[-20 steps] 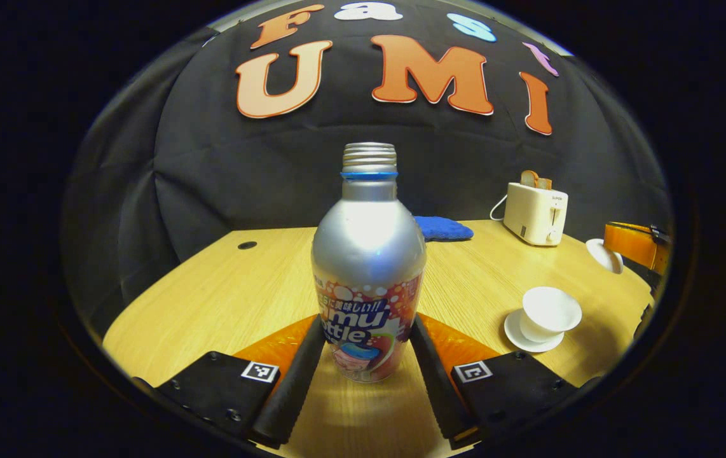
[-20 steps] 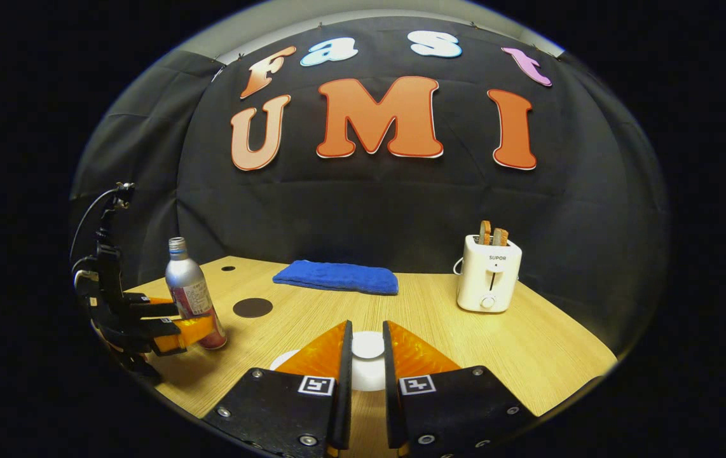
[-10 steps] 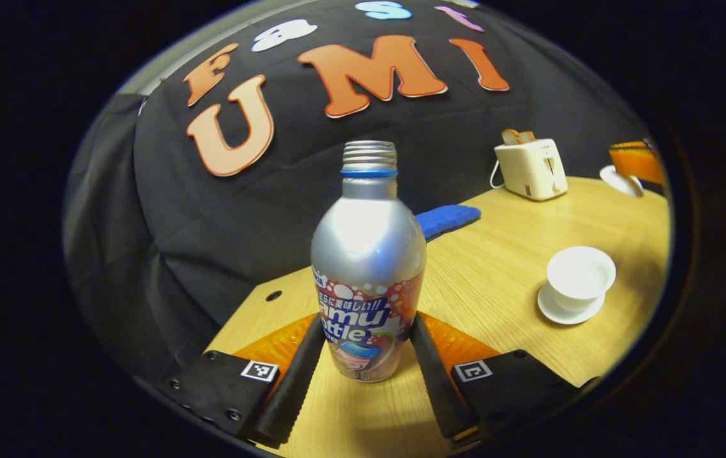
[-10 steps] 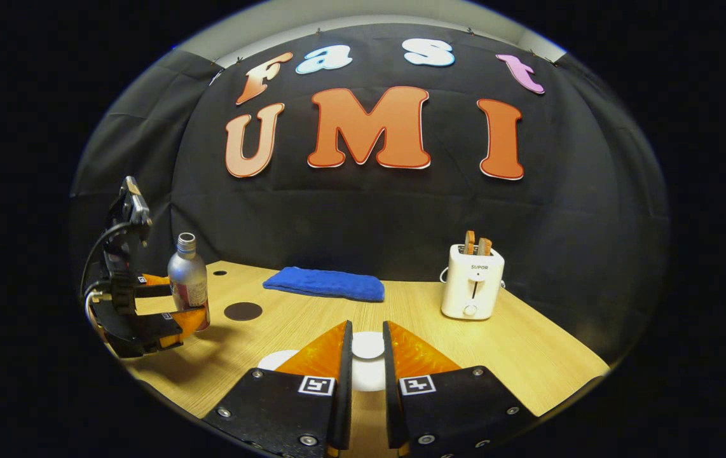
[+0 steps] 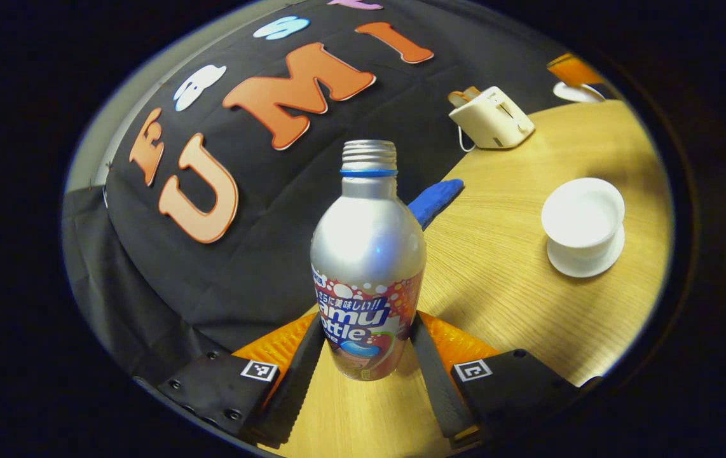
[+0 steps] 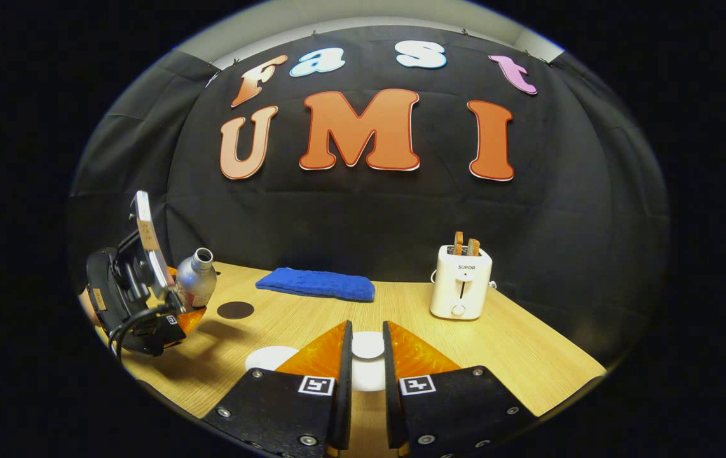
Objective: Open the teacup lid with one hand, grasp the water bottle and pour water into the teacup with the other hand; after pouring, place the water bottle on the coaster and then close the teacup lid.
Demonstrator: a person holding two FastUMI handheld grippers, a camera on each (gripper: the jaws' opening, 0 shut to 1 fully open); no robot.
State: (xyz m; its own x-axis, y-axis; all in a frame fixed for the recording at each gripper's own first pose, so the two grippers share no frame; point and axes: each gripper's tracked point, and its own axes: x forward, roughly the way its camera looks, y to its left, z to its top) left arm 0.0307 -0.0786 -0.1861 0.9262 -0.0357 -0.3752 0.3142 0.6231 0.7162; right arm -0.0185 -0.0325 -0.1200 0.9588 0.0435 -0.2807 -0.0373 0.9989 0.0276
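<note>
In the left gripper view the left gripper has its two fingers pressed against the lower sides of one water bottle, which fills the middle of the frame. The bottle is silver with a blue ring under a bare threaded neck and no cap on it; its printed band carries the partly hidden letters "amu" and "ottle" under a line of Japanese script. The table runs steeply up toward the upper right, so this view is tilted. At the right of the frame one white teacup stands open on its saucer, with no lid on it. One blue cloth shows just behind the bottle's shoulder, and one cream toaster sits at the upper right.

In the right gripper view the right gripper at the bottom centre is nearly closed — its fingers clamp the knob of the white teacup lid. A white round shape, partly hidden, lies on the table just left of the fingers. The toaster at right of centre reads "SUPOR" and holds two slices of bread. One dark round coaster lies at lower left, bare, just right of the left gripper — there the bottle leans with its open mouth toward the upper right.
</note>
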